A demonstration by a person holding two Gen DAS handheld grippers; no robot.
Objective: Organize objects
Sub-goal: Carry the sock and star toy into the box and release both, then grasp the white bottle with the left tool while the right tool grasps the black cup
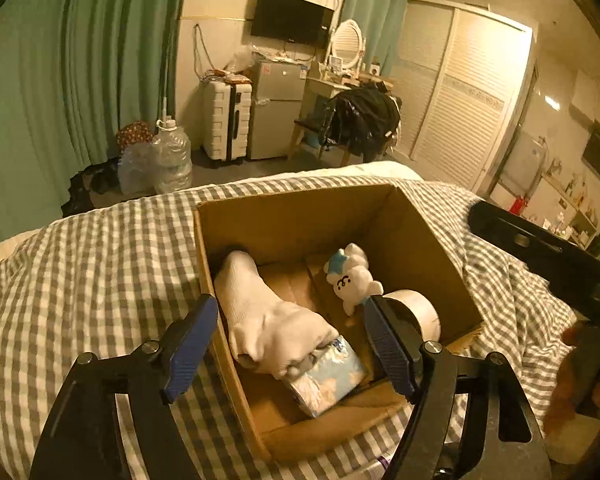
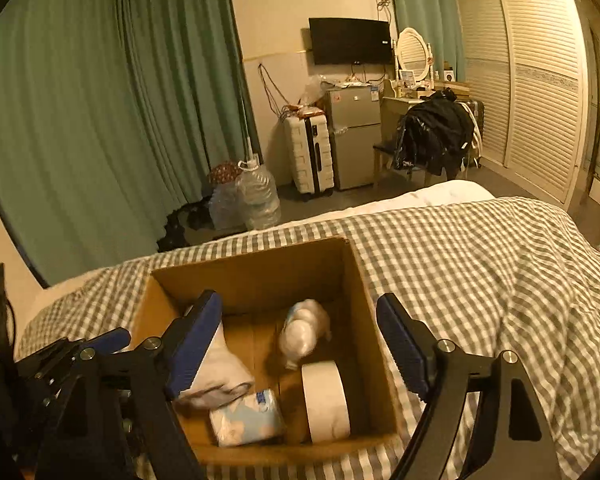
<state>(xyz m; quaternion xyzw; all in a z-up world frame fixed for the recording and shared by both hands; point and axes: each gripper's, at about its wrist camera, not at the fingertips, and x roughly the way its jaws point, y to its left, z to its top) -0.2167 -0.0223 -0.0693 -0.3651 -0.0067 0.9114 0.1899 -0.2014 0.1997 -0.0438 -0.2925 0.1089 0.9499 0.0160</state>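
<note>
The cardboard box (image 1: 300, 220) sits open-topped on the bed (image 1: 80, 280), which is covered by a grey-and-white checked cover. Four items lie inside the box.

Box contents, left wrist view:
- White sock (image 1: 268, 316): along the box's 9 o'clock wall, its lower end resting on the tissue pack.
- Tissue pack (image 1: 328, 380): light blue print, near the 6 o'clock wall, partly under the sock.
- Plush toy (image 1: 352, 276): white with a blue tuft, toward 1 o'clock from the box centre.
- Tape roll (image 1: 420, 312): standing on edge at the 3 o'clock wall, just beside the plush toy.

Left gripper (image 1: 292, 344): fingers spread wide, holding nothing. The 9 o'clock finger is outside the box wall; the 3 o'clock finger overlaps the tape roll in the view, and contact cannot be determined.

Right gripper (image 2: 300, 344): fingers spread wide, holding nothing, positioned above the box. The plush toy (image 2: 304, 332) appears blurred, between the fingers in this view. The tape roll (image 2: 326, 404) lies at 5 o'clock in the box, the tissue pack (image 2: 248, 420) at 7 o'clock.
</note>
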